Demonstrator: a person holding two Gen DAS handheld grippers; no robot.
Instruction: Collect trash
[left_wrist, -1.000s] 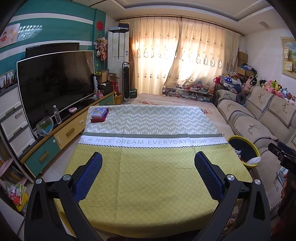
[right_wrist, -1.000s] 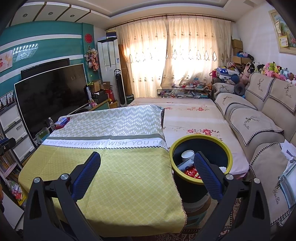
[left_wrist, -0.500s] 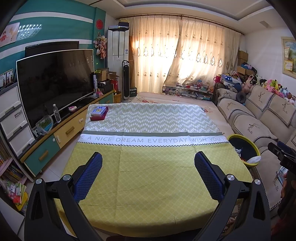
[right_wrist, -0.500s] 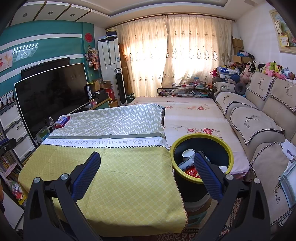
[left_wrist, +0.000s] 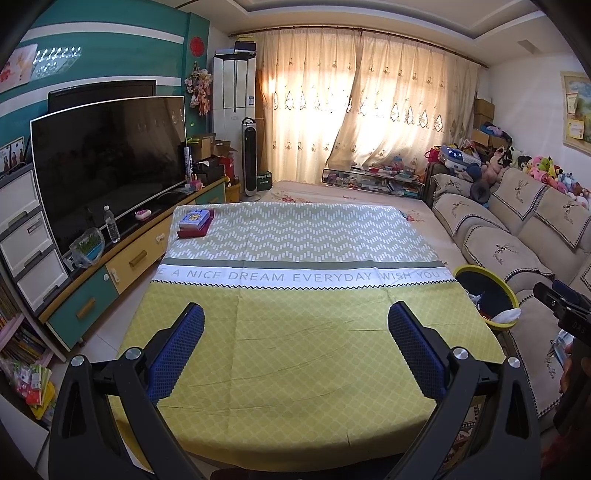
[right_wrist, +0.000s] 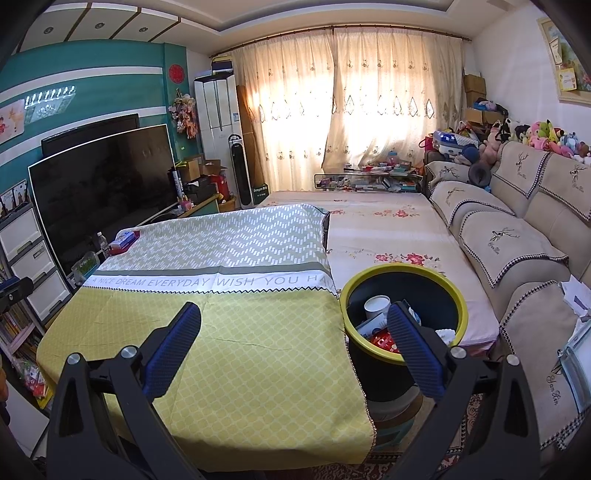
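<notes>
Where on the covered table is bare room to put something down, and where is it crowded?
The yellow diamond-patterned part of the tablecloth, from the white lettered band to the near edge, is bare. The grey zigzag part is free too, except its far left corner, where a stack of books lies. The yellow-rimmed black bin beside the table holds trash.

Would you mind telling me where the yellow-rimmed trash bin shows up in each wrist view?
Left wrist: trash bin at the right edge, past the table's right side, partly hidden.
Right wrist: trash bin at lower centre-right, behind the right finger, with trash inside.
Shared landmark: the tablecloth's lettered white band, which ends beside the bin.
</notes>
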